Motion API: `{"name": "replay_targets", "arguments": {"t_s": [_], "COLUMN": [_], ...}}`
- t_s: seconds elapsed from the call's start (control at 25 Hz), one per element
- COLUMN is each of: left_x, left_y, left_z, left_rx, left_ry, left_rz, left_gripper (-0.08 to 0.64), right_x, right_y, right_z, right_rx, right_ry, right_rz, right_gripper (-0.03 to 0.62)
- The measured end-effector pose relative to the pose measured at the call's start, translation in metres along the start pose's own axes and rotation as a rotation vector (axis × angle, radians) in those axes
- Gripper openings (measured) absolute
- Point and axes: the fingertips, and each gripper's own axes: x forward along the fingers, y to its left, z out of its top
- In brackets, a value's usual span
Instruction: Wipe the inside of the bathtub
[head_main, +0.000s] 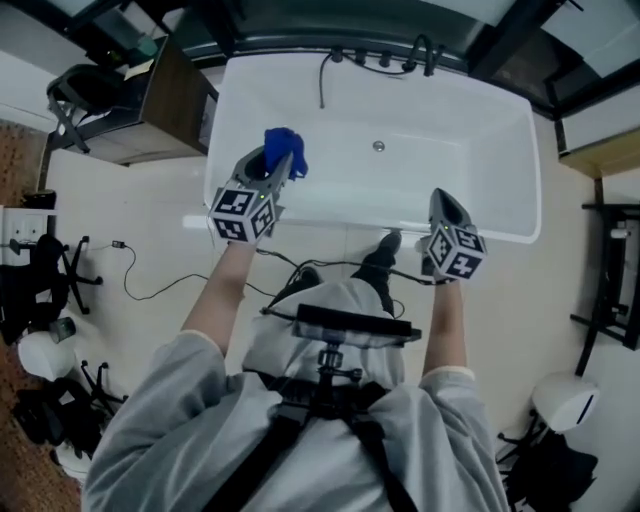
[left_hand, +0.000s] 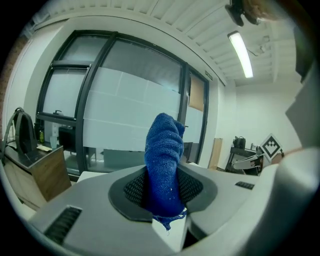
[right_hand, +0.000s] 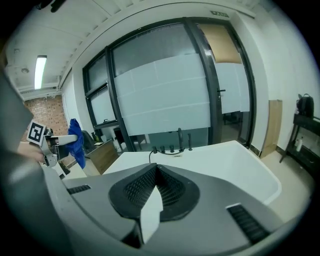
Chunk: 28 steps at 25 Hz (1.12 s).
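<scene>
**Item 1.** Bathtub (head_main: 440, 150) — white, rectangular. The person stands at its near long rim and leans over it. A drain (head_main: 378, 146) sits in the tub floor, and tap fittings (head_main: 385, 58) stand on the far rim.

**Item 2.** Blue cloth (head_main: 284, 150) — bunched and pinched at its lower end. A loose wad stands out past the jaw tips, presumably to give a soft wiping face. It is above the tub's left end and touches no surface of the tub that I can make out.

**Item 3.** Left gripper (head_main: 272, 168) — clamped on the cloth, raised over the tub's left end.

**Item 4.** Right gripper (head_main: 443, 205) — jaws together with nothing between them. It is over the tub's near rim toward the right end, apparently the idle tool, out of the way.

**Status.** Wiping judged not yet begun; the cloth must first come down to the tub's inner wall.
</scene>
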Motion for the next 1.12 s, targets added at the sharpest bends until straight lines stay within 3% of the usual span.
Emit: {"name": "replay_targets", "arguments": {"t_s": [0.12,0.32,0.56,1.12], "left_x": [-0.027,-0.048,-0.066,-0.047], "left_y": [0.007,-0.02,-0.038,-0.092], "left_z": [-0.006,-0.006,-0.014,-0.04], "left_rx": [-0.01,-0.037,-0.081,-0.073], "left_ry": [0.014,0.012,0.004,0.07], "left_rz": [-0.008,-0.007,0.09,0.183], "left_gripper": [0.121,0.121,0.123,0.123], "right_x": [-0.025,-0.044,-0.041,-0.039], "right_y": [0.015,0.004,-0.001,-0.054], "right_z": [-0.011,-0.013,-0.012,0.004], "right_rx": [0.017,0.017,-0.033,-0.073], "right_ry": [0.003,0.008,0.04,0.047], "right_rz": [-0.015,-0.006,0.082,0.15], "right_gripper": [0.009,0.009,0.009,0.008]}}
